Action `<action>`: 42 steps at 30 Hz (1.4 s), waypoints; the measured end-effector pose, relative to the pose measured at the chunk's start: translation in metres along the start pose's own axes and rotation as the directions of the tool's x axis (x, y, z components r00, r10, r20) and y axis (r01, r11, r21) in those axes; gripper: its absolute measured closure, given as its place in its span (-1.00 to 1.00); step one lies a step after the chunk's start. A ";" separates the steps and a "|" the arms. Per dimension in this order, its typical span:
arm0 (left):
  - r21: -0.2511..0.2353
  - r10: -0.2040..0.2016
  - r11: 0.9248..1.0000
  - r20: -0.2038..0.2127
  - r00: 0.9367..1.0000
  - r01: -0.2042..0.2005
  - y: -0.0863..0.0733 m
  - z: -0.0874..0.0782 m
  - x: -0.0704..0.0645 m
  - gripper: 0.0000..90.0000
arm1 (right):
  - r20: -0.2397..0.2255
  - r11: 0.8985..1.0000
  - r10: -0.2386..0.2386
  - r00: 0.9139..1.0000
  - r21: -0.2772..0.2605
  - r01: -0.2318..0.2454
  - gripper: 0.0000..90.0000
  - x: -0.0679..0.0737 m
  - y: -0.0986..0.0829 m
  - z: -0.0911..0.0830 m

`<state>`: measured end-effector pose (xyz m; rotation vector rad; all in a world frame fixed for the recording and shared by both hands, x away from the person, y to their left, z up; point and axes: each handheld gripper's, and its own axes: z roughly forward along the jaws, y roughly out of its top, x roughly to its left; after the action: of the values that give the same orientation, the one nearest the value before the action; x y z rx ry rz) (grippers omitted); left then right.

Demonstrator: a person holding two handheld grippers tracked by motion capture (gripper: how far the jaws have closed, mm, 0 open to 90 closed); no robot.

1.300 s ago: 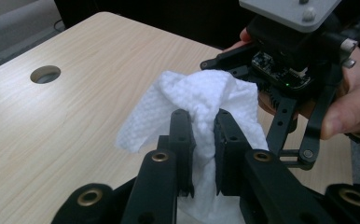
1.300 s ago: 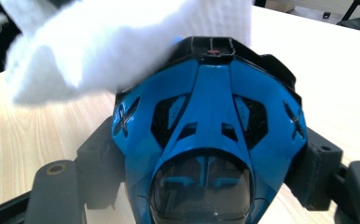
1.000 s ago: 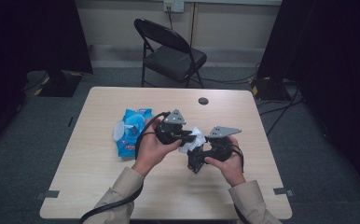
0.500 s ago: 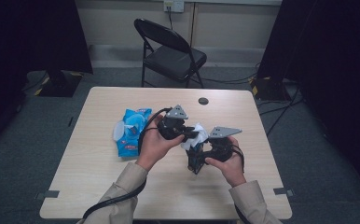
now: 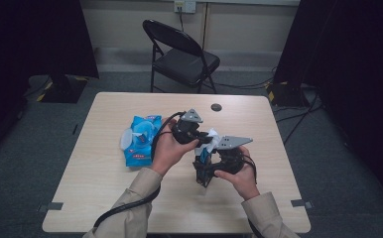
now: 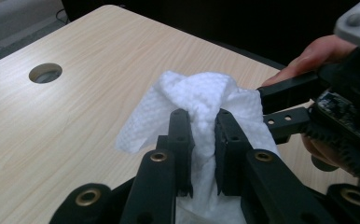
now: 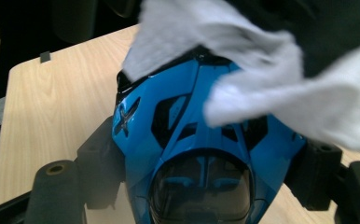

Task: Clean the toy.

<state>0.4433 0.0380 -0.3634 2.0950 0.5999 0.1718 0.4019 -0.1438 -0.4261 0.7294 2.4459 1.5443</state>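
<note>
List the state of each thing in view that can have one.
Left gripper: shut on the wipe.
Wipe: bunched, pressed to the toy car.
Right gripper: shut on the toy car.
Toy car: held above the table, partly draped by the wipe.
Wipe pack: lying flat, lid flipped open.
Chair: unfolded, empty.

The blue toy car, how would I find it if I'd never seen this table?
Look near the middle of the wooden table, where two hands meet. The right gripper holds the blue toy car between its fingers, under a white wipe. It's shiny and hard, unlike the flat blue wipes packet.
</note>
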 end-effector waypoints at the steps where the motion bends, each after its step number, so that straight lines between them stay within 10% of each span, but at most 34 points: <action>1: 0.003 -0.006 1.000 0.001 1.000 0.006 -0.001 0.002 0.001 0.76 | -0.003 1.000 -0.001 1.000 -0.002 0.001 -0.45 0.001 0.000 0.000; 42: -0.023 -0.076 0.997 -0.074 0.994 0.074 -0.013 0.001 0.025 0.77 | -0.028 1.000 0.013 1.000 -0.015 -0.013 -0.45 -0.002 -0.002 -0.002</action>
<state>0.4607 0.0553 -0.3775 2.0497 0.7182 0.2138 0.4020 -0.1467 -0.4276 0.7274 2.4511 1.5866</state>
